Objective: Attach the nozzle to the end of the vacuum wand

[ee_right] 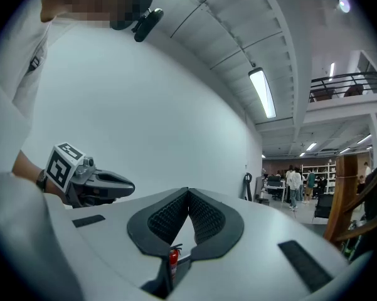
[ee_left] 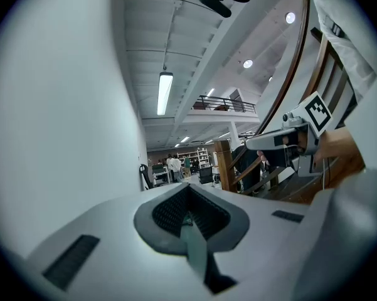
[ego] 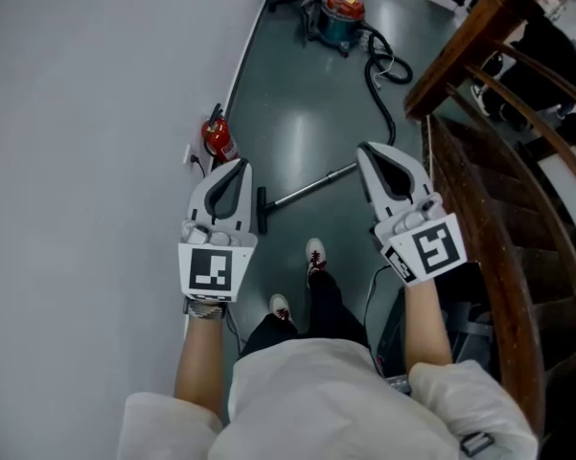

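Observation:
On the grey floor far below lies the metal vacuum wand [ego: 311,187]. A black nozzle [ego: 262,209] sits across its near end; I cannot tell whether the two are joined. A black hose [ego: 380,80] runs from the wand's far end to the red and teal vacuum cleaner [ego: 339,15]. Both grippers are held high and level, well above these parts. My left gripper [ego: 239,166] is shut and empty, as the left gripper view [ee_left: 187,190] shows. My right gripper [ego: 365,149] is also shut with nothing in it [ee_right: 188,194].
A white wall [ego: 86,113] runs along the left, with a red fire extinguisher [ego: 218,138] at its foot. A wooden stair railing [ego: 479,113] stands close on the right. The person's shoes [ego: 314,255] are just short of the wand. People and shelves show far down the hall [ee_left: 175,163].

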Tool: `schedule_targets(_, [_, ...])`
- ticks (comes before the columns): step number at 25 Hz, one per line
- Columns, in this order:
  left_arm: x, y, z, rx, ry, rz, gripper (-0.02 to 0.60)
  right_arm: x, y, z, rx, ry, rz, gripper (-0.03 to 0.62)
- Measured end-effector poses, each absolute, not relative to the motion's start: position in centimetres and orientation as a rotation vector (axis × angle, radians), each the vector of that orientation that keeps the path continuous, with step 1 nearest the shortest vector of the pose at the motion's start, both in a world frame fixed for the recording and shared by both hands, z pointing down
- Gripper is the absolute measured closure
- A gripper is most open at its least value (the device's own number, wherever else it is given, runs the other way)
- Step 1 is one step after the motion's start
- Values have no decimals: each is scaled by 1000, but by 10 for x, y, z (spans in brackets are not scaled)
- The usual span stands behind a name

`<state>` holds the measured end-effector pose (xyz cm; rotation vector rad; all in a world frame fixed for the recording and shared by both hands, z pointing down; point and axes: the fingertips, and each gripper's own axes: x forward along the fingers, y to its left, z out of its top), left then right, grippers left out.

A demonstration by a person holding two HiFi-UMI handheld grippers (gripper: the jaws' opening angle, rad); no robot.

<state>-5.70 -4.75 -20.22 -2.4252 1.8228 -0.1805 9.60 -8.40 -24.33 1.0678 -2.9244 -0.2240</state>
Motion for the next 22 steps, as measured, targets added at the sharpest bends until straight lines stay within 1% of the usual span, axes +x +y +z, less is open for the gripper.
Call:
schedule_targets(12, [-52, 21, -255, -2400, 1793, -136, 581, 107, -6, -286, 1134, -2898, -273, 568])
schedule_targets(22, [-53, 42, -290, -2359, 1741, -118, 581, 92, 27, -306, 1140, -2906, -339, 568])
